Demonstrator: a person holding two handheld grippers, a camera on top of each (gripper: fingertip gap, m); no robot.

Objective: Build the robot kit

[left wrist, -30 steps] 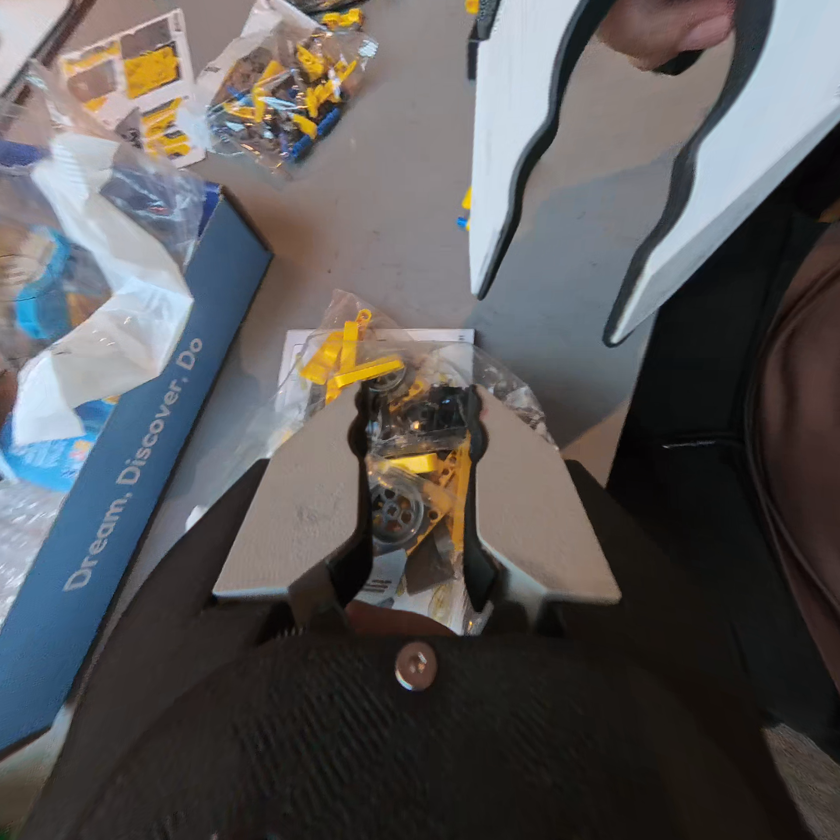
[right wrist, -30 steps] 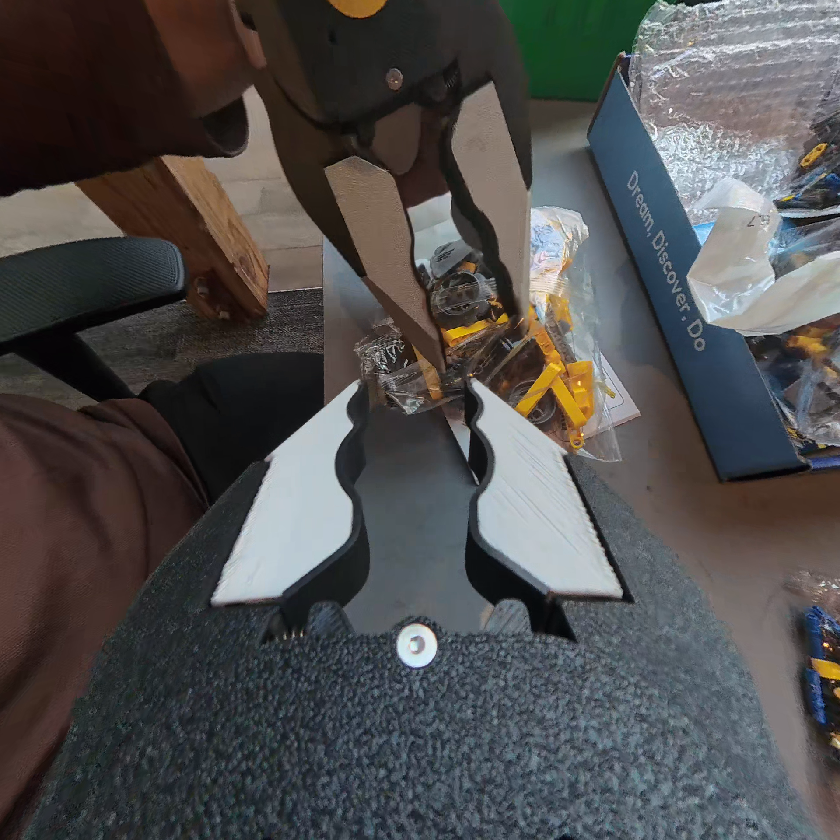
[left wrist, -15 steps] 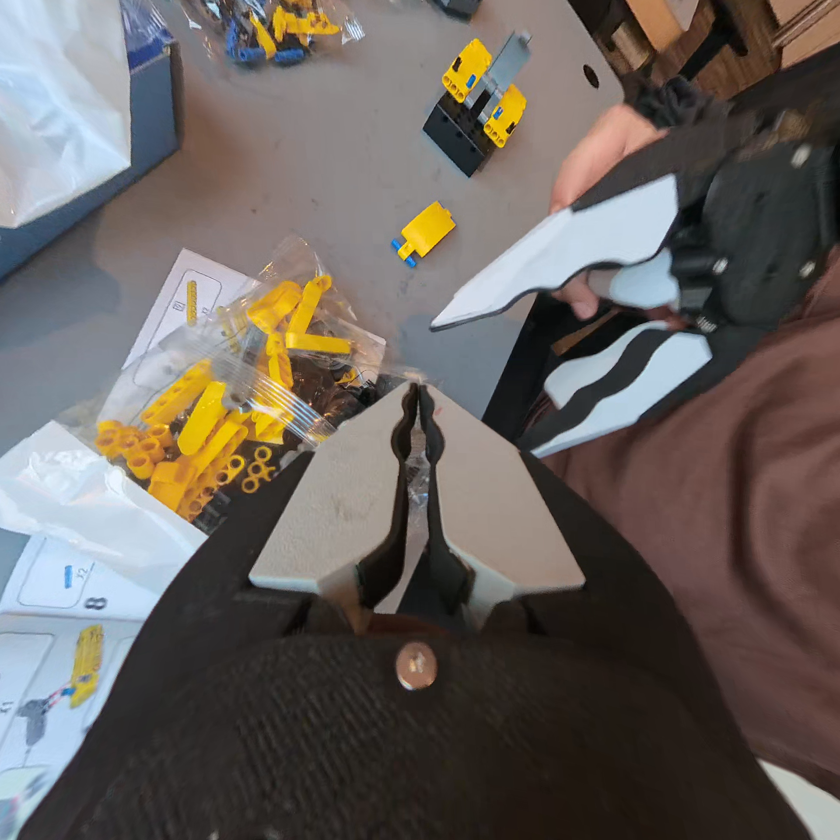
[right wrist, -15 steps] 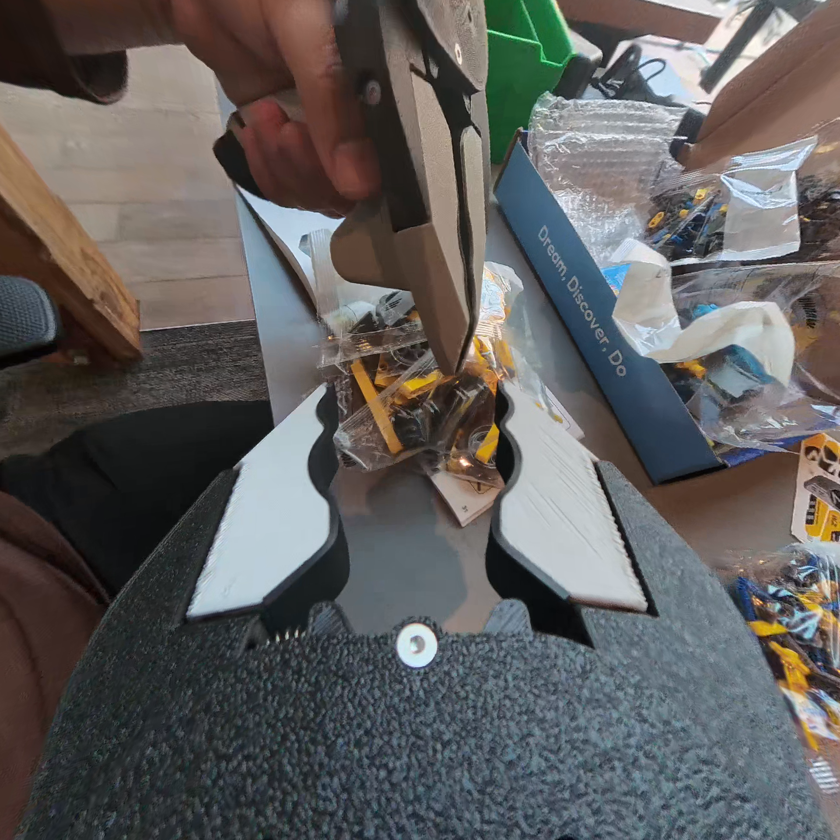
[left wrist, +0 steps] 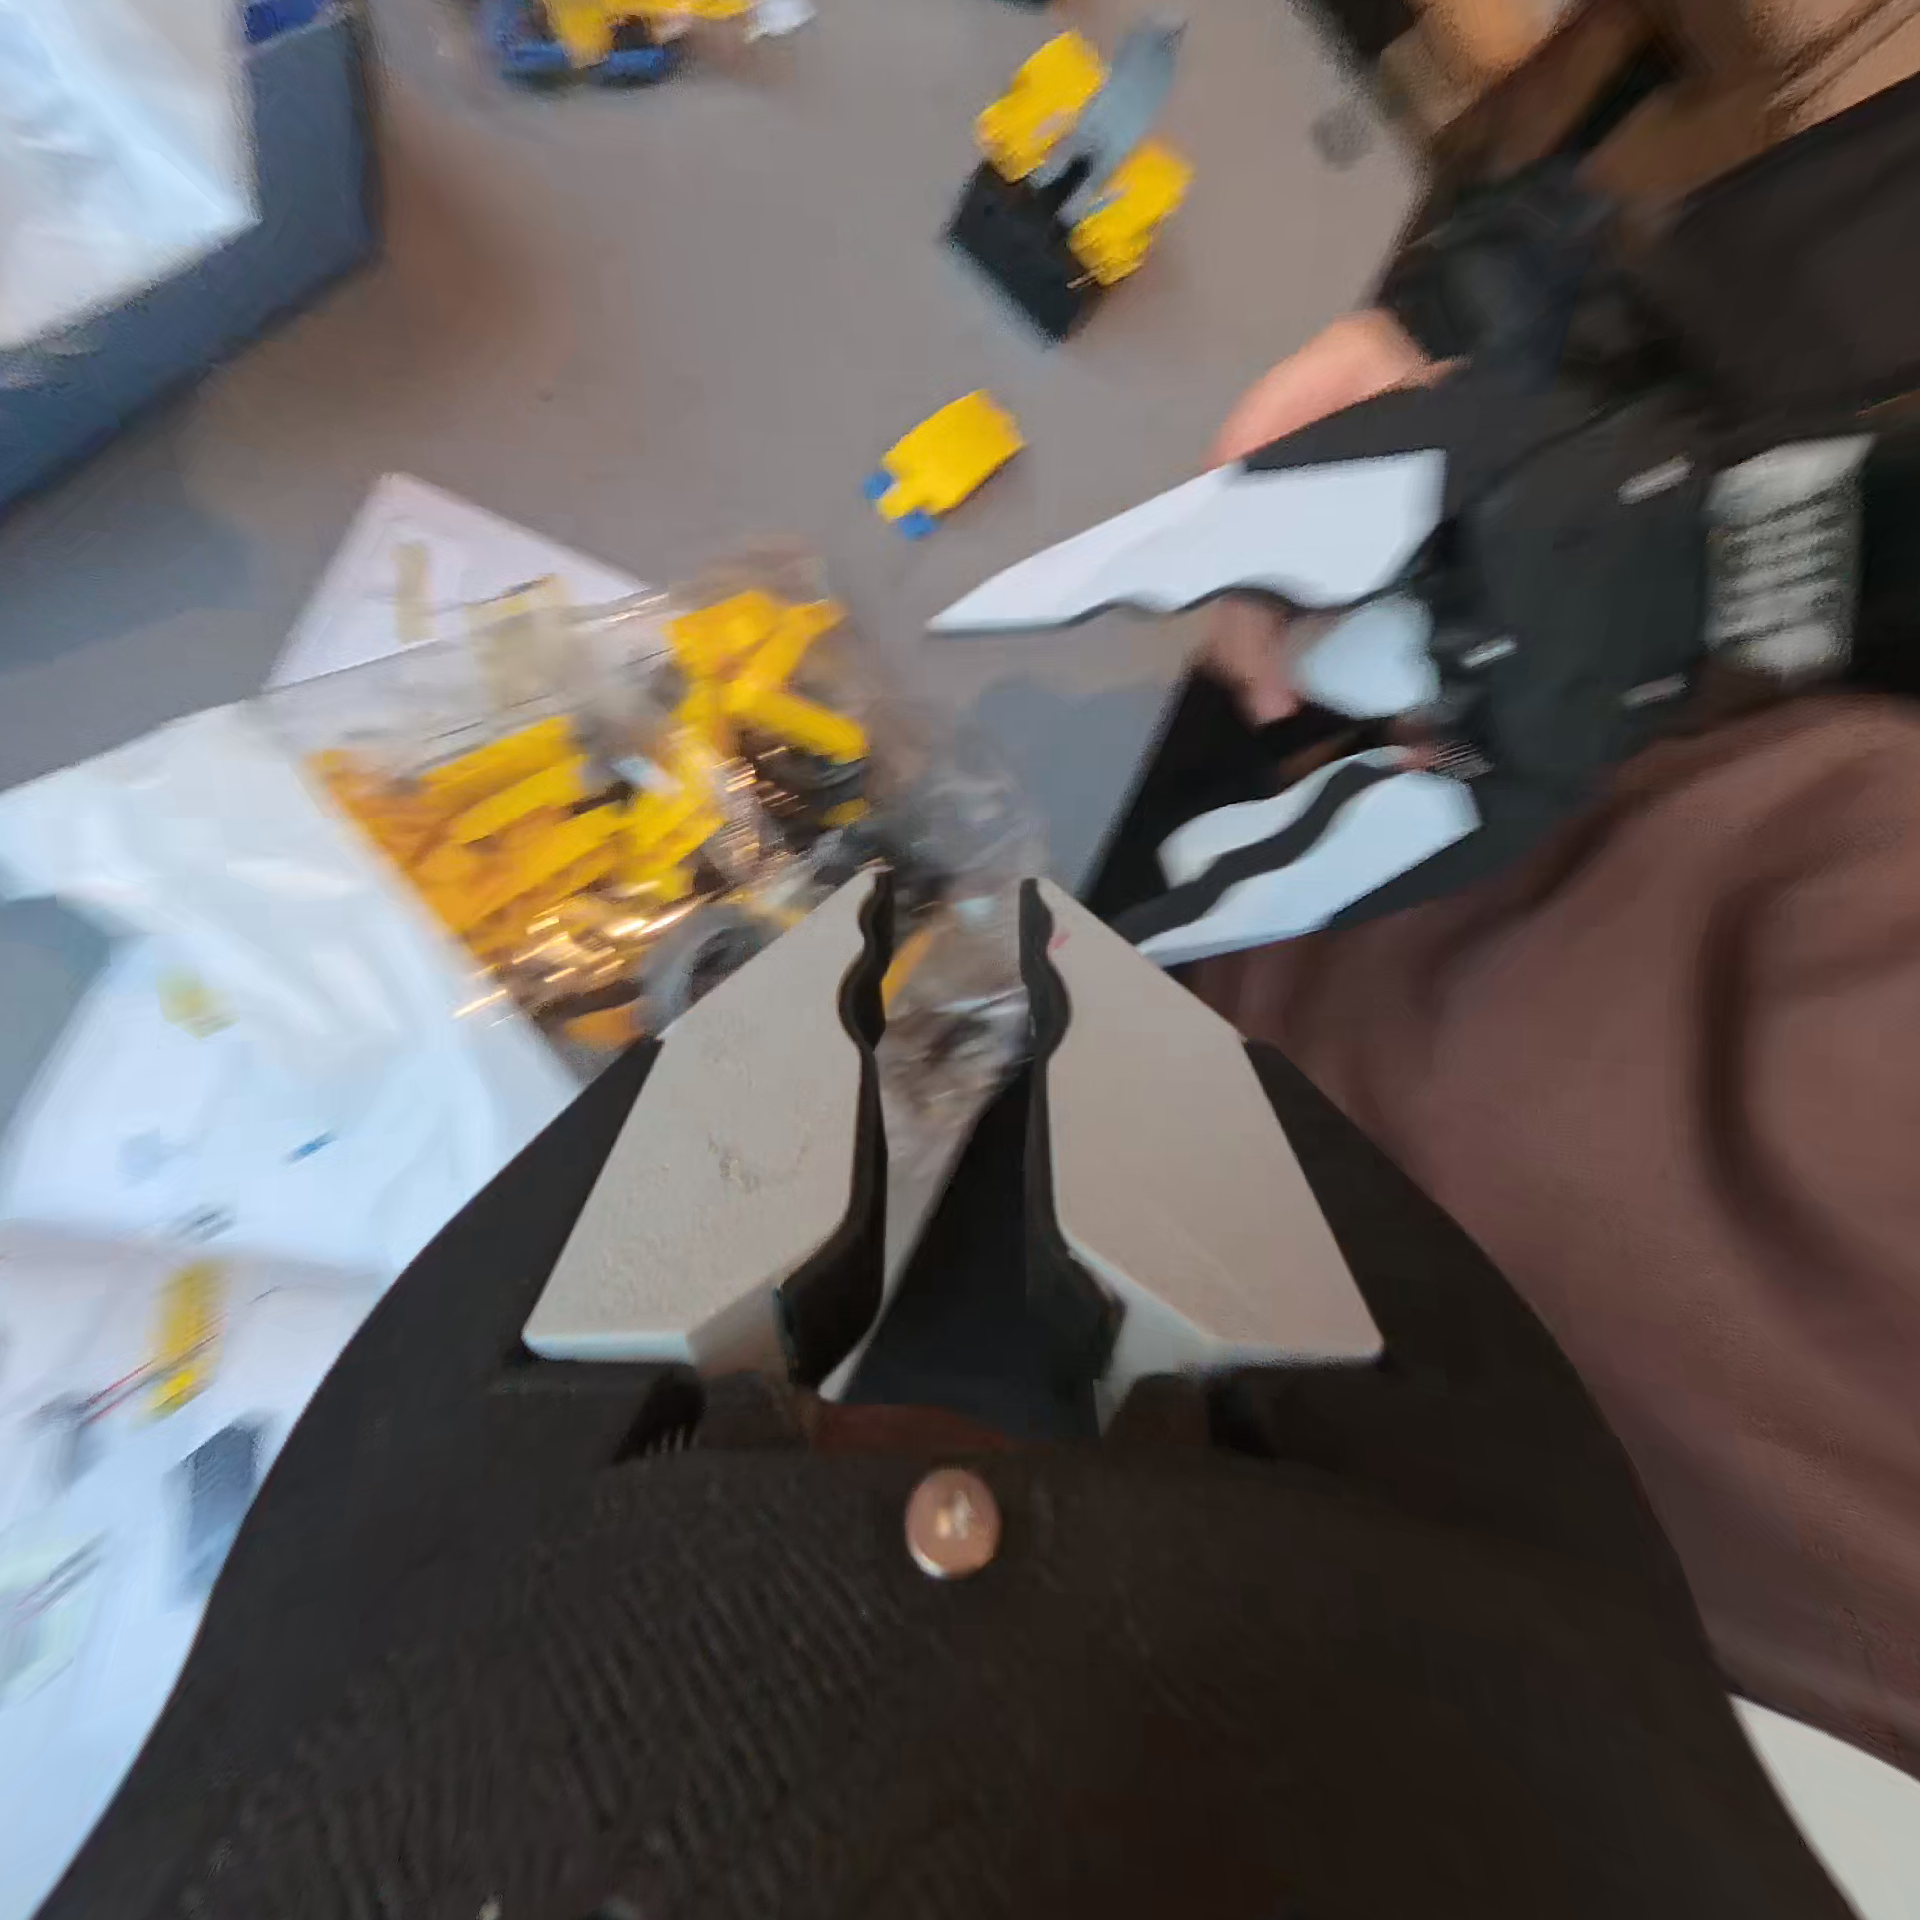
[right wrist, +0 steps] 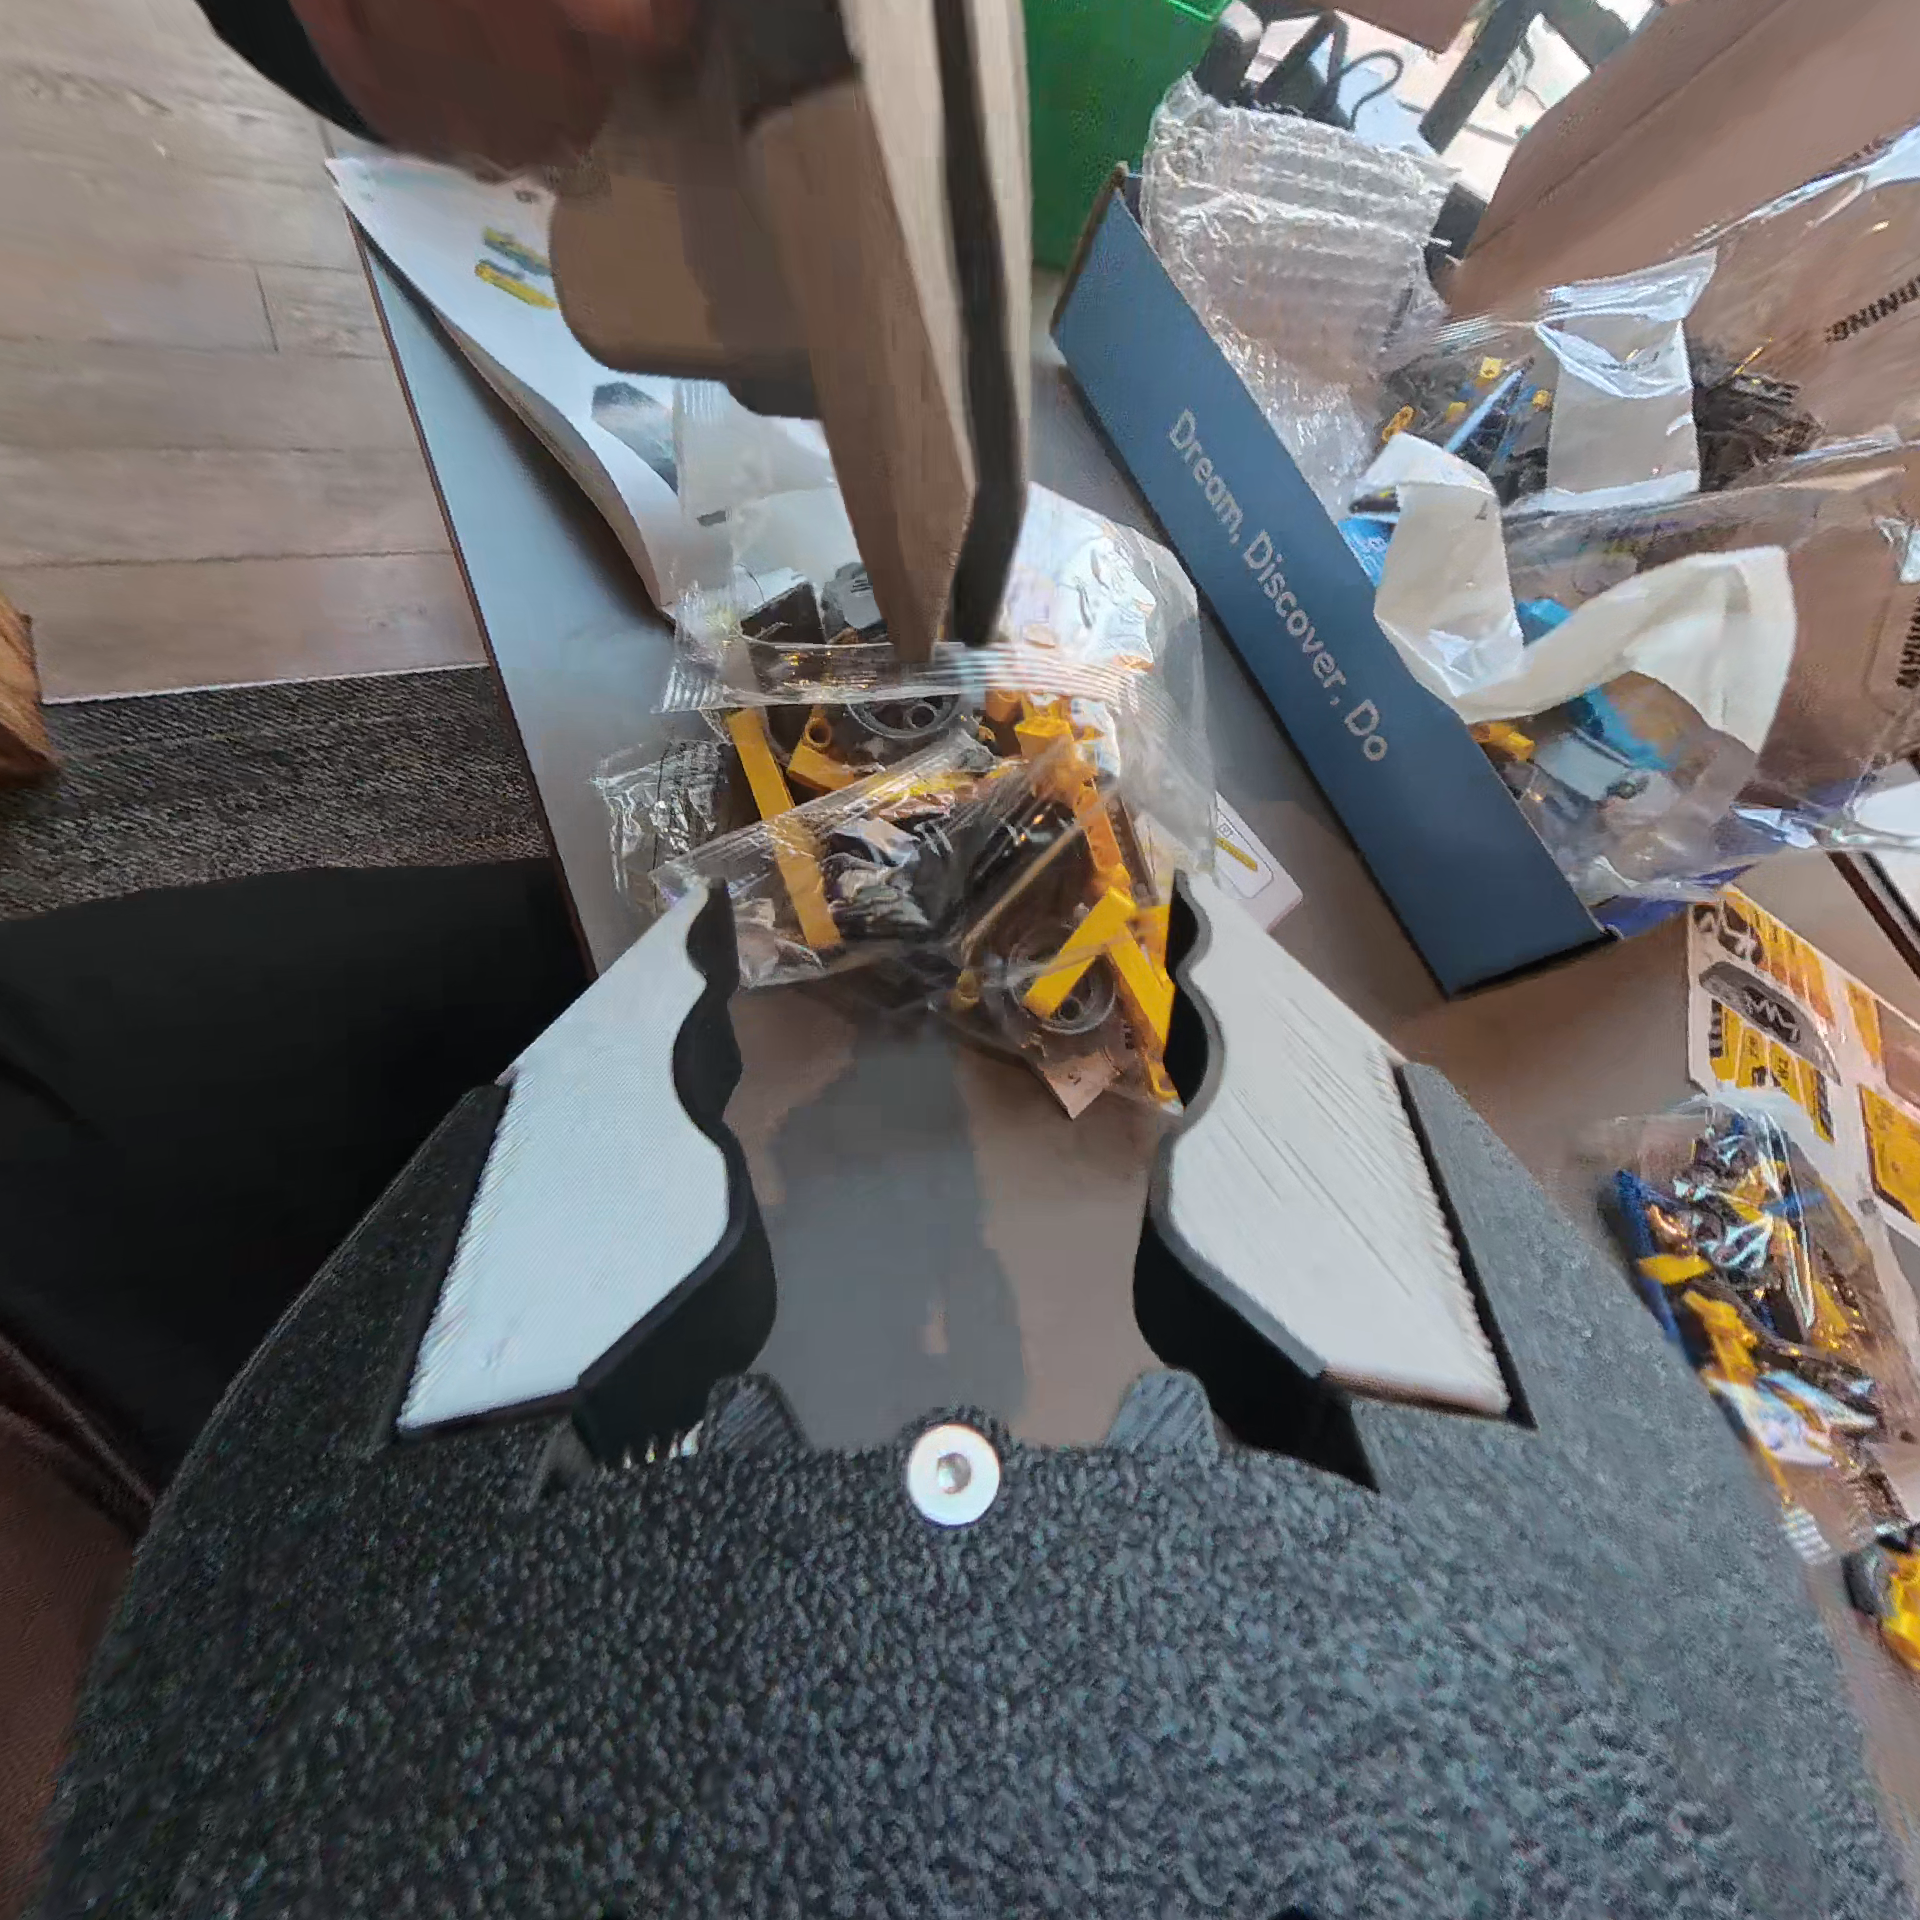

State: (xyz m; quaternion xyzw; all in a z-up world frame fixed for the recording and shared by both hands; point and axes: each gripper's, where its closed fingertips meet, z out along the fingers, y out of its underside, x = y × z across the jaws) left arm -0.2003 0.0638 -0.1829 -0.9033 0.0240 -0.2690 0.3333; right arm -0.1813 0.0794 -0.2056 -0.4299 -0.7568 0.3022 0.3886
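A clear plastic bag of yellow, black and grey building parts [right wrist: 935,831] sits near the table's front edge; it also shows, blurred, in the left wrist view [left wrist: 644,790]. My left gripper [left wrist: 954,888] is closed on crumpled plastic at the bag's end, with a narrow gap between the fingers. In the right wrist view it comes down from above [right wrist: 940,634] and pinches the bag's top seam. My right gripper [right wrist: 951,904] is open, its two fingertips either side of the bag's lower part without squeezing it. It shows open at the right in the left wrist view [left wrist: 1039,779].
An open blue box [right wrist: 1299,644] with bubble wrap and more bags stands behind. An instruction booklet [right wrist: 499,260] lies left, a sticker sheet [right wrist: 1787,1018] and a bag of blue and yellow parts [right wrist: 1745,1299] right. A yellow-black assembly [left wrist: 1070,208] and a small yellow piece [left wrist: 945,452] lie farther off. About 4 cm separates my left fingertips from my right.
My left gripper closed on the bag's end and has raised it; its fingers now stand a little apart around the plastic. My right gripper stayed open and moved in around the bag.
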